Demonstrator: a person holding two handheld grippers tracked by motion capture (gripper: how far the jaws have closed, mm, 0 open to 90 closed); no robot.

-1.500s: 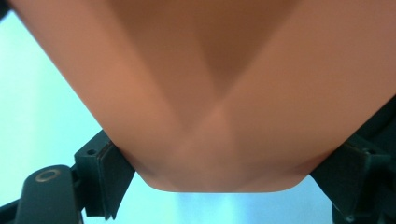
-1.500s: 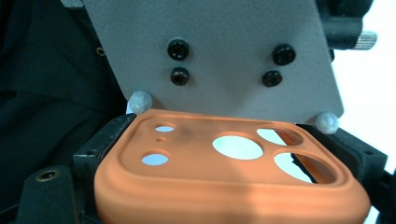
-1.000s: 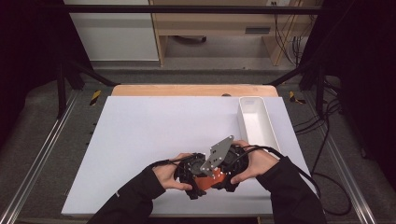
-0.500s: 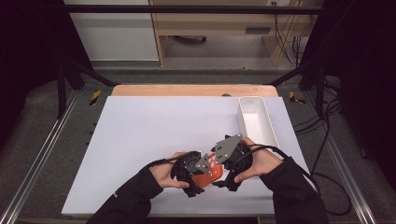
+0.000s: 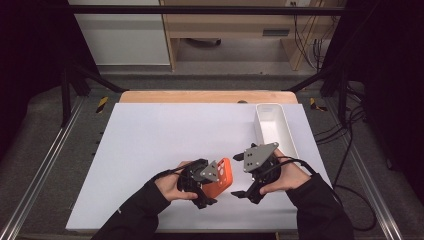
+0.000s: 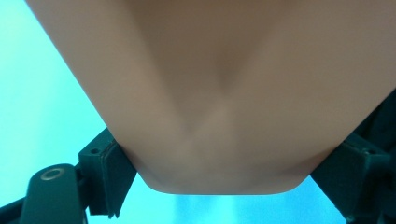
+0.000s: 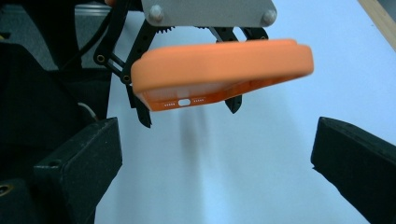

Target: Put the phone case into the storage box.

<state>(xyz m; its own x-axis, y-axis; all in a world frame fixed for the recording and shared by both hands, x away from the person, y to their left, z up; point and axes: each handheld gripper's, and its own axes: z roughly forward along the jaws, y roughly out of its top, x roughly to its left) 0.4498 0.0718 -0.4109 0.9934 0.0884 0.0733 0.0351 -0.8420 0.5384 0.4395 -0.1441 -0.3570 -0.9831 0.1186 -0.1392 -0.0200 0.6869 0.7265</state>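
Could slip or twist free: orange case [image 5: 221, 179] pinched only by left gripper [image 5: 206, 199], right gripper [image 5: 243, 194] just opened, nothing between its jaws.

Table brightly lit, surroundings dark; close-up blurred.

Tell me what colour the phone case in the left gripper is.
Orange. The phone case shows best in the right gripper view.

An orange phone case [image 5: 221, 178], held clear above the white table near its front edge, tilted.
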